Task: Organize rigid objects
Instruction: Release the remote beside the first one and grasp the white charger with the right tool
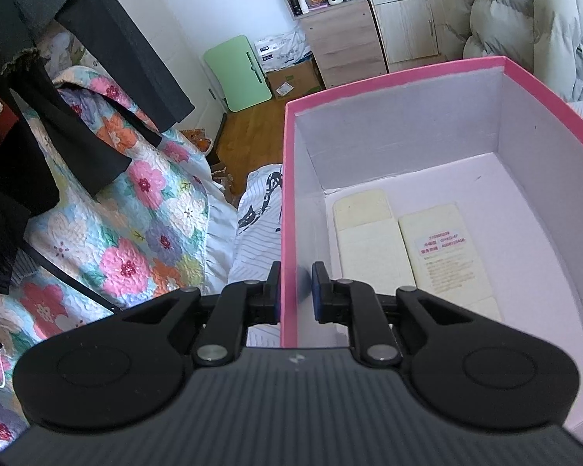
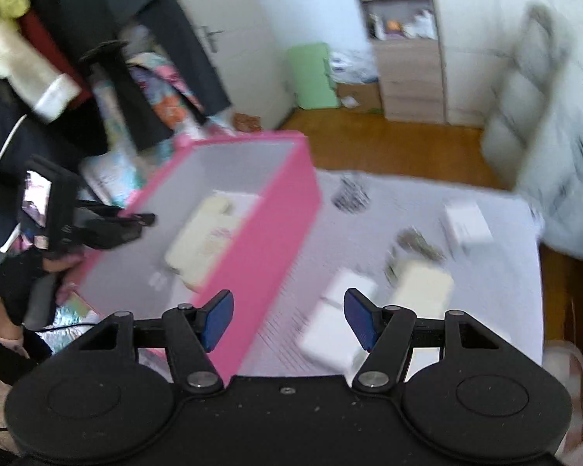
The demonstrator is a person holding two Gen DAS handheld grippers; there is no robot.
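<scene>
A pink box [image 1: 408, 77] with a white inside stands on the bed; it also shows in the right wrist view [image 2: 276, 233]. Two cream packets [image 1: 373, 240] [image 1: 447, 252] lie flat on its floor. My left gripper [image 1: 296, 291] is shut on the box's left wall, one finger outside, one inside. My right gripper [image 2: 287, 320] is open and empty above the bed, beside the box. A white box [image 2: 338, 326], a cream box [image 2: 423, 287] and a small white box [image 2: 466, 221] lie on the bed ahead of it. The right view is blurred.
A floral quilt [image 1: 136, 225] and dark hanging clothes [image 1: 58, 77] are to the left. A wood floor [image 2: 388, 147], a green folded table [image 1: 237, 73], a cabinet [image 1: 349, 39] and a puffy coat [image 1: 524, 27] lie beyond the bed [image 2: 486, 310].
</scene>
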